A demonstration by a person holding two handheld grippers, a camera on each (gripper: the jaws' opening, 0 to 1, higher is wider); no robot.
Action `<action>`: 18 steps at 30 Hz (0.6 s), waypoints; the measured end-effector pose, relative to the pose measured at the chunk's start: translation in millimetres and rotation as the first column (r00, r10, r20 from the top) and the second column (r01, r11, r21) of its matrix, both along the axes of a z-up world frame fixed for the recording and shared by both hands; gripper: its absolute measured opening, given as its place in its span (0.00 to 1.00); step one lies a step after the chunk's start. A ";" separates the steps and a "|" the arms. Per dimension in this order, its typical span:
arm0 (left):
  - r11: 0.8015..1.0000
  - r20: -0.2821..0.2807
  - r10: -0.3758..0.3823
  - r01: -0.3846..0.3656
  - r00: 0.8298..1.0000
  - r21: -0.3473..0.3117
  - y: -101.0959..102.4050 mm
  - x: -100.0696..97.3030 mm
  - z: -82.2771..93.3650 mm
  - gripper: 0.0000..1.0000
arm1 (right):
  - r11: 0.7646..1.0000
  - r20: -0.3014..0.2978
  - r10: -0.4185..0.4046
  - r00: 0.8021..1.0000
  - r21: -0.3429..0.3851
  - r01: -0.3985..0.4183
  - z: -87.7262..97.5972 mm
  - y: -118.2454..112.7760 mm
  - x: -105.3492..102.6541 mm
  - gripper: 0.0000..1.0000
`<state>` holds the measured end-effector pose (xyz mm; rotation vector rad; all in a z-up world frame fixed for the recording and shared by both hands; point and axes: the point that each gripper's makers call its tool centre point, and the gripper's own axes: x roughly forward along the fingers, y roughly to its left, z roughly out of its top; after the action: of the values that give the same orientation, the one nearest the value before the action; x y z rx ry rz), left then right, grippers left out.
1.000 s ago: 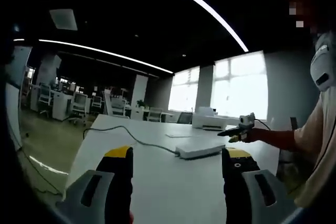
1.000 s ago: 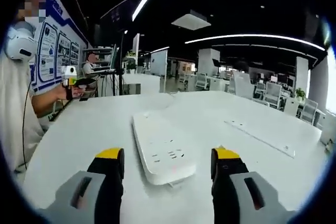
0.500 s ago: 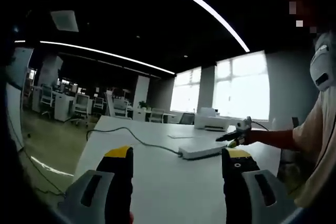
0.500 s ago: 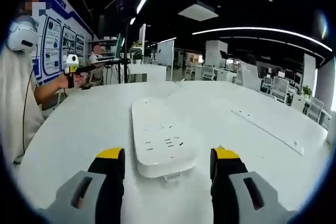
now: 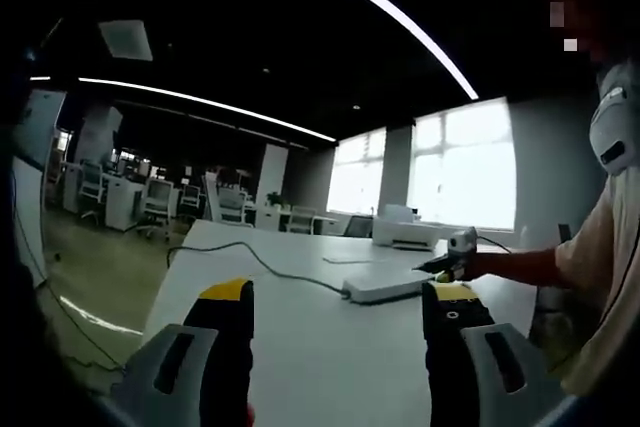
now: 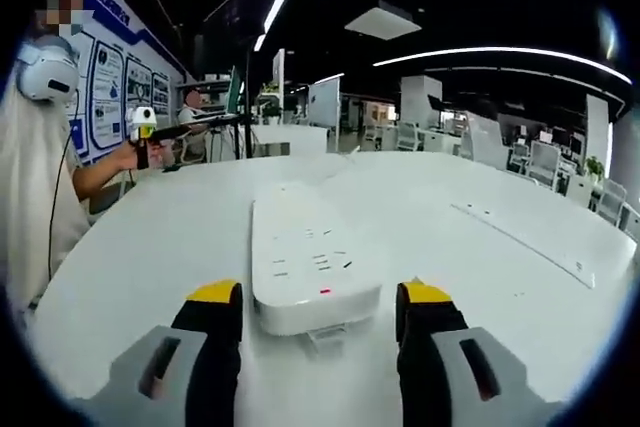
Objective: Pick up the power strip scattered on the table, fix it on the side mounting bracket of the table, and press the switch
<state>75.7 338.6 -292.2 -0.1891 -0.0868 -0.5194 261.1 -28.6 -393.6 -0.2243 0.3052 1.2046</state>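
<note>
A white power strip [image 6: 305,262] lies flat on the white table [image 6: 160,247], its near end just ahead of my right gripper [image 6: 318,302], which is open with the jaws on either side of that end and not touching it. In the left gripper view the same power strip [image 5: 385,287] lies further off, with its dark cord [image 5: 250,259] trailing left across the table. My left gripper [image 5: 338,297] is open and holds nothing. The right gripper [image 5: 448,262] shows beyond the strip in a person's hand.
A long flat white bracket strip [image 6: 520,242] lies on the table to the right. A white printer [image 5: 408,234] stands at the far table edge. The person's sleeve [image 6: 35,197] is at the left. Office desks and chairs [image 5: 150,202] stand behind.
The right gripper has moved closer to the power strip, whose near end now sits between the jaw tips. The left view has barely shifted.
</note>
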 end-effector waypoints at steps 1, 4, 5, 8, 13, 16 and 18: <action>1.000 0.000 0.000 0.000 1.000 0.000 0.0 0.0 0.1 0.72 | 1.000 0.000 0.002 1.000 0.001 -0.002 -0.3 0.4 -0.3 0.57; 1.000 -0.002 0.003 -0.003 1.000 -0.001 0.7 0.1 -0.5 0.72 | 1.000 0.005 0.015 1.000 0.010 -0.015 0.8 3.1 -0.8 0.57; 1.000 -0.004 0.004 -0.004 1.000 -0.003 1.1 0.2 -0.9 0.72 | 1.000 0.012 0.021 1.000 0.014 -0.021 2.0 4.5 -0.6 0.57; 1.000 -0.005 0.006 -0.006 1.000 -0.003 1.3 -0.3 -0.5 0.72 | 1.000 0.021 0.021 1.000 0.023 -0.022 3.6 6.2 1.5 0.55; 1.000 -0.004 0.014 -0.014 1.000 -0.006 1.5 -1.4 1.1 0.72 | 0.999 0.034 0.035 0.999 0.015 -0.036 1.6 7.9 1.0 0.49; 1.000 -0.005 0.014 -0.014 1.000 0.005 -0.3 -2.6 2.7 0.72 | 0.999 0.034 0.034 0.999 0.011 -0.035 -0.2 7.7 1.0 0.49; 1.000 -0.001 0.015 -0.015 1.000 0.005 -0.2 -3.6 4.8 0.72 | 0.999 0.032 0.033 0.999 0.014 -0.033 -0.5 7.8 1.2 0.49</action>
<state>72.1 338.4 -287.4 -0.1835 -0.0856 -0.5044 262.3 -20.8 -394.1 -0.2361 0.2656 1.2345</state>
